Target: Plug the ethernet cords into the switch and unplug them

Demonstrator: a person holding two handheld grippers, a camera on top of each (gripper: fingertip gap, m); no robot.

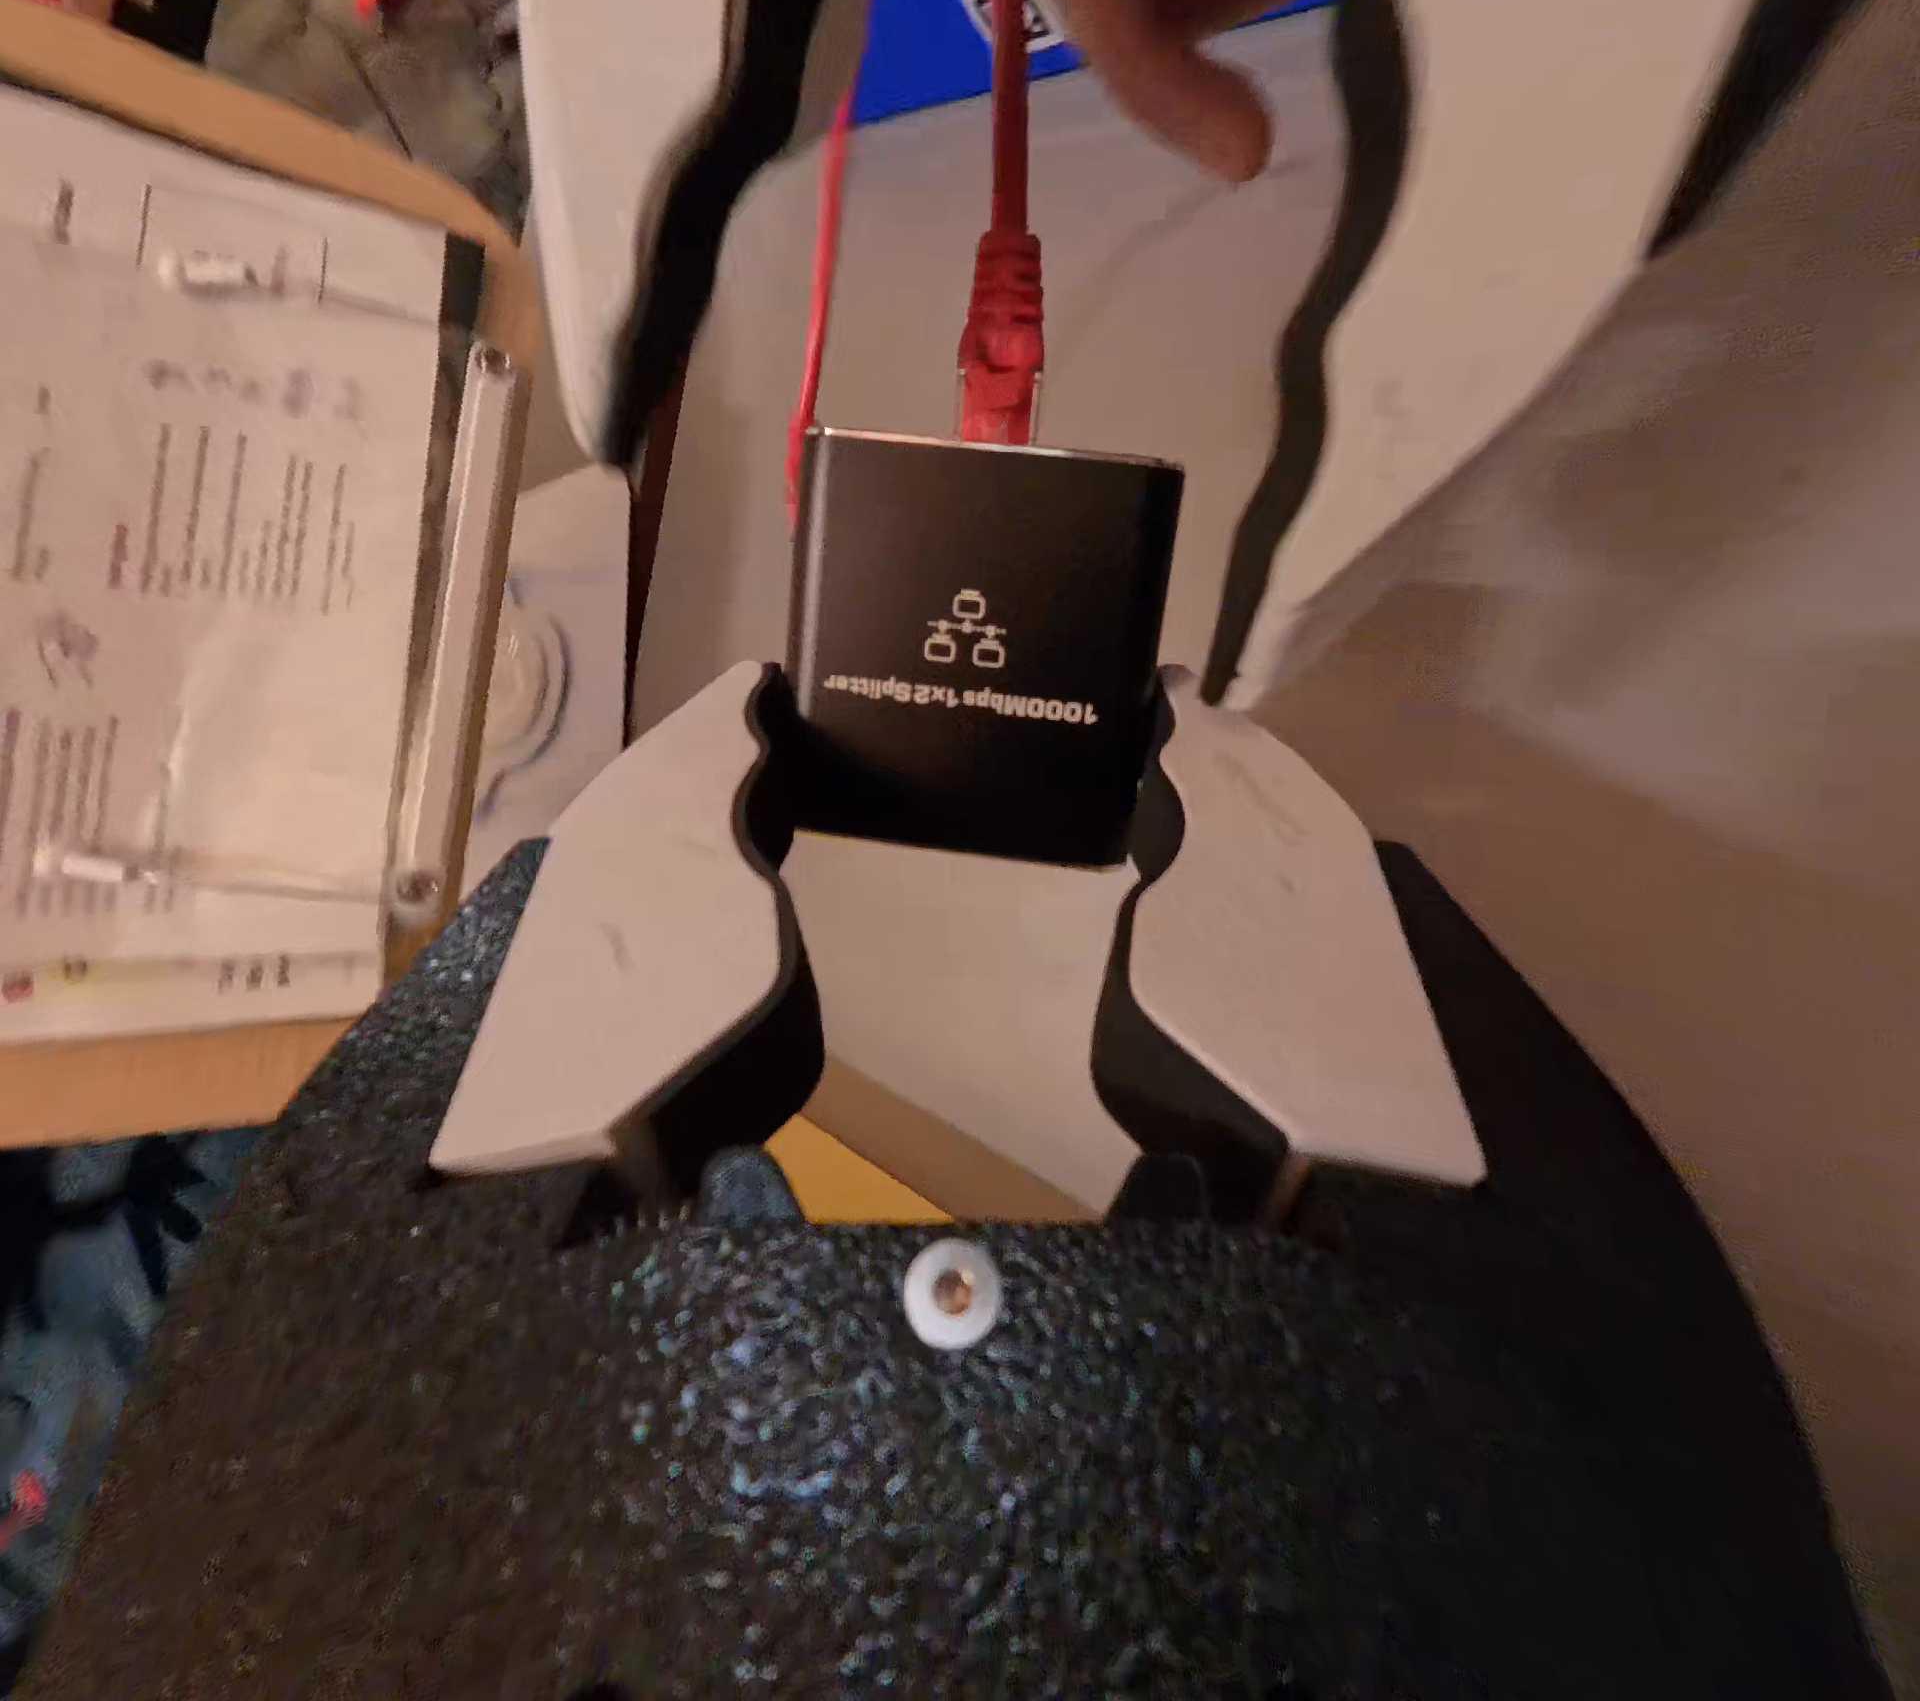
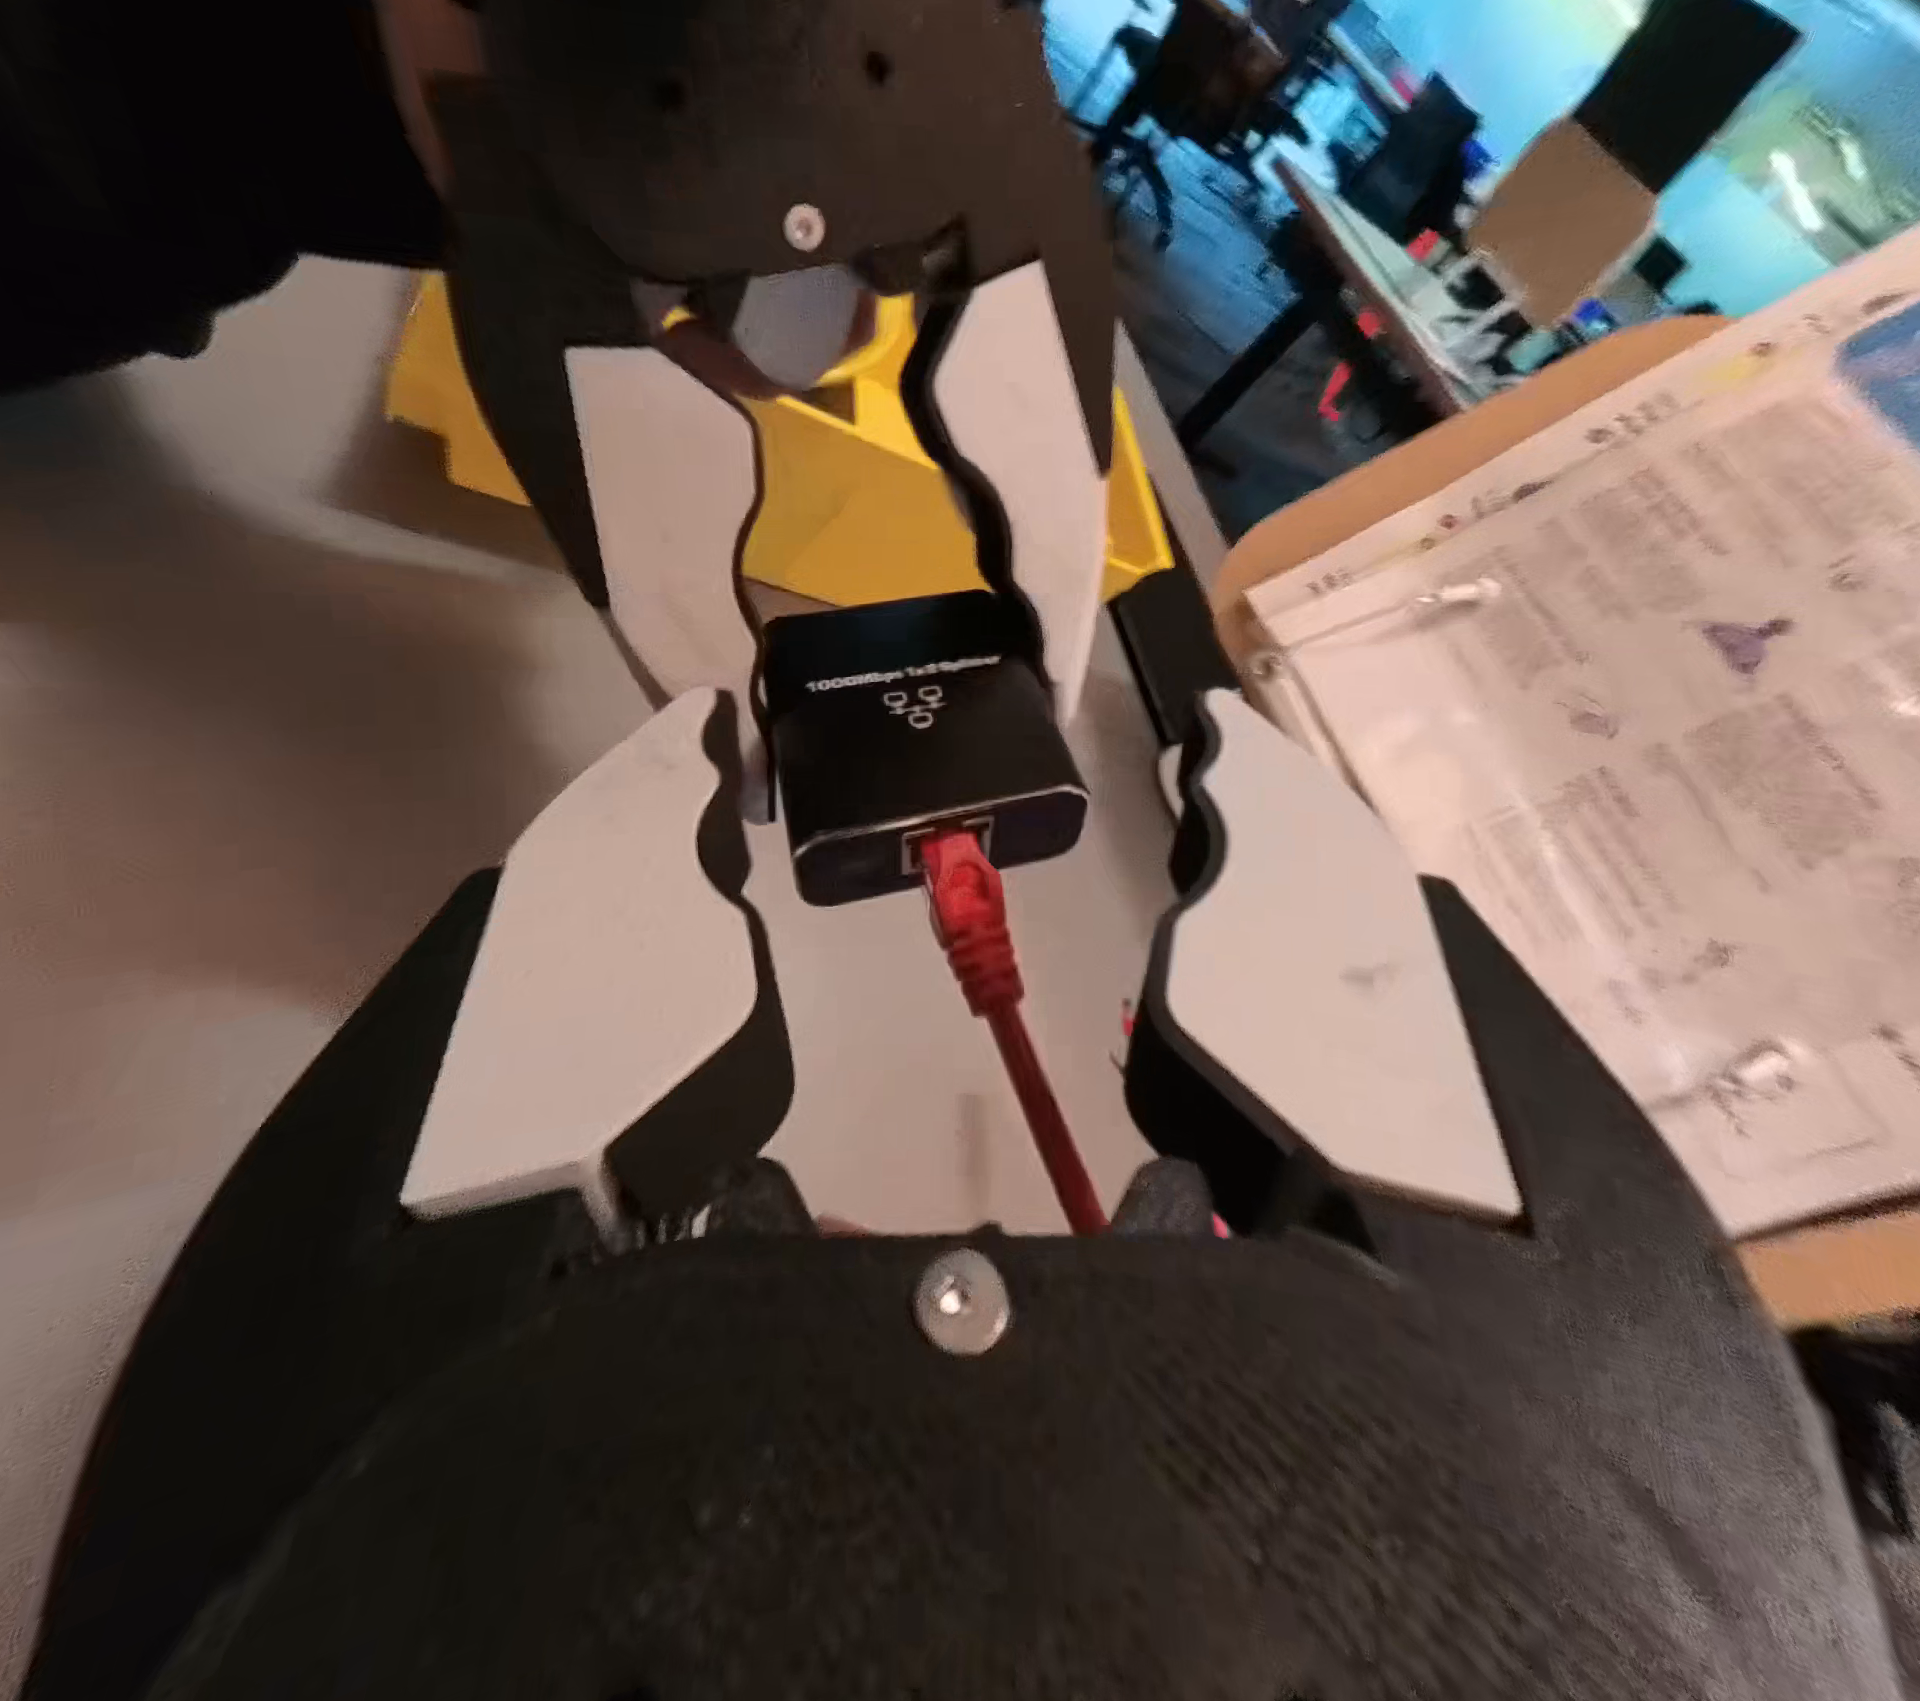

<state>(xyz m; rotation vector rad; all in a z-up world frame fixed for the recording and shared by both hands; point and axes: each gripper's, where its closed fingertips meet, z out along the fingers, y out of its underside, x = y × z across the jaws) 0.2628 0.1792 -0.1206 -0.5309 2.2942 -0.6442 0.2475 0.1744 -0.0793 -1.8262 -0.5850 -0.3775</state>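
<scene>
My left gripper (image 1: 966, 701) is shut on the near end of a small black switch (image 1: 987, 591) and holds it up. A red ethernet plug (image 1: 997, 347) sits in a port on the switch's far face, and its cord (image 1: 1006, 41) runs away past a hand (image 1: 1143, 10). My right gripper (image 2: 961, 716) is open, with its fingers (image 2: 613, 924) on either side of the switch (image 2: 914, 747) and the plug (image 2: 961, 898), touching neither. The cord (image 2: 1039, 1101) runs back between them. The left gripper's fingers (image 2: 644, 508) clamp the switch's far end.
A wooden board with plastic-covered paper sheets (image 1: 208, 560) lies close beside the grippers and also shows in the right wrist view (image 2: 1610, 768). A yellow object (image 2: 862, 498) sits behind the switch. A thin red cord (image 1: 826, 249) and a blue box (image 1: 925, 10) lie farther off.
</scene>
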